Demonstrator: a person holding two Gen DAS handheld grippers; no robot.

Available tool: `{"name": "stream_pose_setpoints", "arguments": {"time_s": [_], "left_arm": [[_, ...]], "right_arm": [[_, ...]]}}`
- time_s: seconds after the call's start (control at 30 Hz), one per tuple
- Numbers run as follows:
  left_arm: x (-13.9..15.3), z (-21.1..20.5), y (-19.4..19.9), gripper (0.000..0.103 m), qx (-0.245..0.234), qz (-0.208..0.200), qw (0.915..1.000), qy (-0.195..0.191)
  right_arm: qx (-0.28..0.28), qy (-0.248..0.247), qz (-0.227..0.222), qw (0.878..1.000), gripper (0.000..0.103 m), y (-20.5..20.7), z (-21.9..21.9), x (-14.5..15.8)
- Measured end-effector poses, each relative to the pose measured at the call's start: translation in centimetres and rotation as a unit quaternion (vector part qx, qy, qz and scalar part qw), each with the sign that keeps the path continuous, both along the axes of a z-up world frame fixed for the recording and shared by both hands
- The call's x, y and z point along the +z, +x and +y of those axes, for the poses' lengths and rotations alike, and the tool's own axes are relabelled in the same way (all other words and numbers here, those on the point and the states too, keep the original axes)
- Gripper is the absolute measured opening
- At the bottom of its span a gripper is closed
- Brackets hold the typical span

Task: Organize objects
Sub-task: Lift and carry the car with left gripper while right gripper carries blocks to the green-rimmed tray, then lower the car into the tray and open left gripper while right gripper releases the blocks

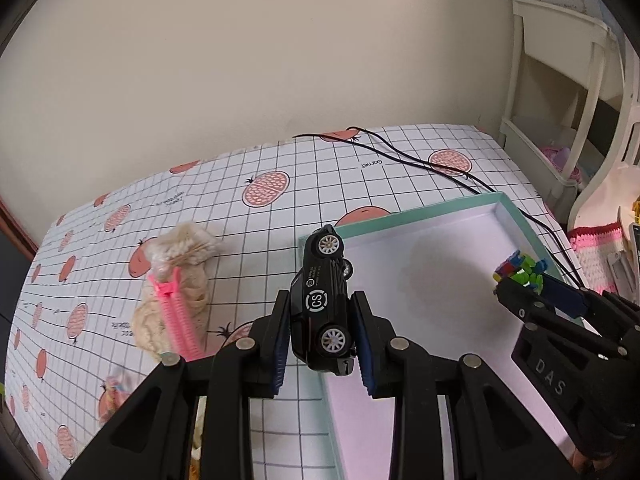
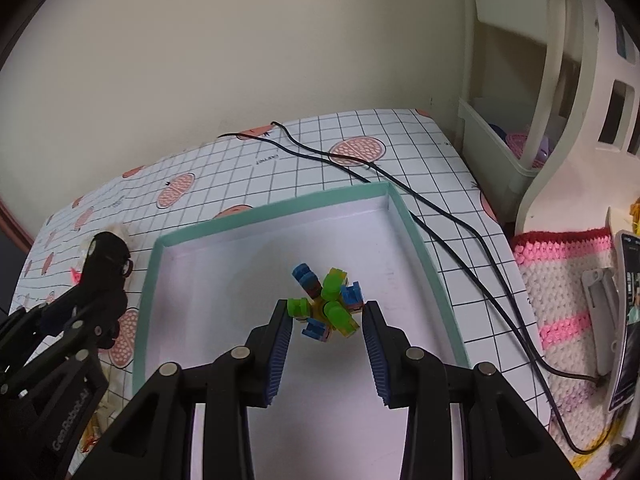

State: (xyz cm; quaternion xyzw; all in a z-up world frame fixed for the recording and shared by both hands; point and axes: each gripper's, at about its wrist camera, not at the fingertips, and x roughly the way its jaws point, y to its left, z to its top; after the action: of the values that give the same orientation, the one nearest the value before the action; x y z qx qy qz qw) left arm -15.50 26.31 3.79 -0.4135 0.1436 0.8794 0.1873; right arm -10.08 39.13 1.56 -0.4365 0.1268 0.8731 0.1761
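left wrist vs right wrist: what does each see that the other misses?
Only left wrist: pink zip bag on the tablecloth, and the black toy car clearly side-on in the left gripper. Only right wrist: phone on the crochet mat, and the block toy between the right gripper pads. Both: teal-rimmed box, black cables, white shelf.
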Motion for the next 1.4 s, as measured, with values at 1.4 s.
{"name": "stream_pose_setpoints", "arguments": {"time_s": [1.4], "left_arm": [[0.1, -3.6, -0.3, 0.03, 0.013, -0.035, 0.9988, 0.031]], "right_arm": [[0.015, 0.015, -0.013, 1.0, 0.055, 1.1, -2.1, 0.8]]}}
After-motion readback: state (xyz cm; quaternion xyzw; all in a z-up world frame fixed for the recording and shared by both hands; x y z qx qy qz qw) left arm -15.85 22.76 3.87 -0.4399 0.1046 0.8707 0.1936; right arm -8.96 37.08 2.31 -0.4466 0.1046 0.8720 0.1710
